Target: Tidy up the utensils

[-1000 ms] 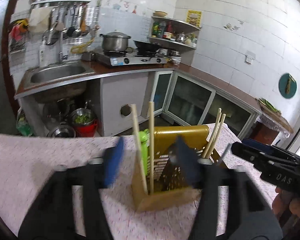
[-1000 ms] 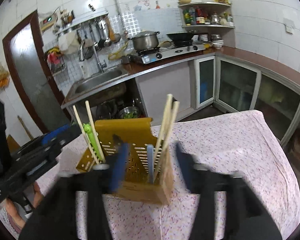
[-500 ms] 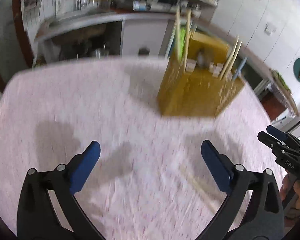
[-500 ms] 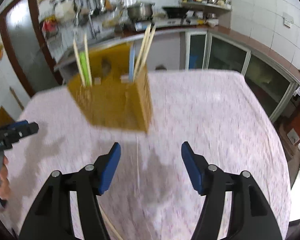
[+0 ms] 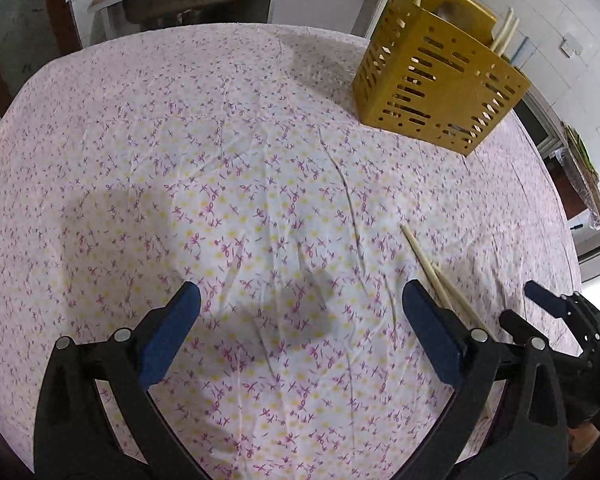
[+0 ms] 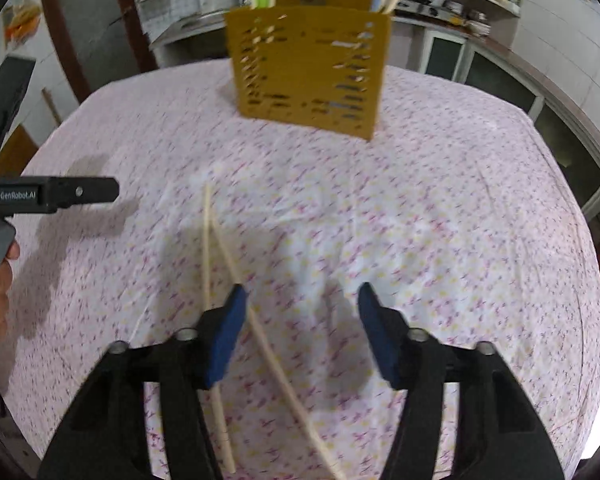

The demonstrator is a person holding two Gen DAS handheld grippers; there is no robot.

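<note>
**Loose chopsticks left on the cloth**

A kitchen with tiled walls lies behind a table under a floral tablecloth [image 5: 260,152]. The left gripper [image 5: 300,332] has its jaws wide apart over bare cloth, holding nothing. The right gripper [image 6: 300,336] is closing, one chopstick of the loose pair [image 6: 236,264] running between its jaws, not yet pinched. The pair lies crossed toward the table's near edge; the yellow utensil holder [image 6: 308,68] stands at the far edge with other chopsticks upright in it.

The sticks look light, stiff, thin and smooth, likely to roll or pivot; best gripped near mid-length, both together.

A second ago both grippers were up at the holder; now they point down at the cloth, the left one opened wider.
</note>
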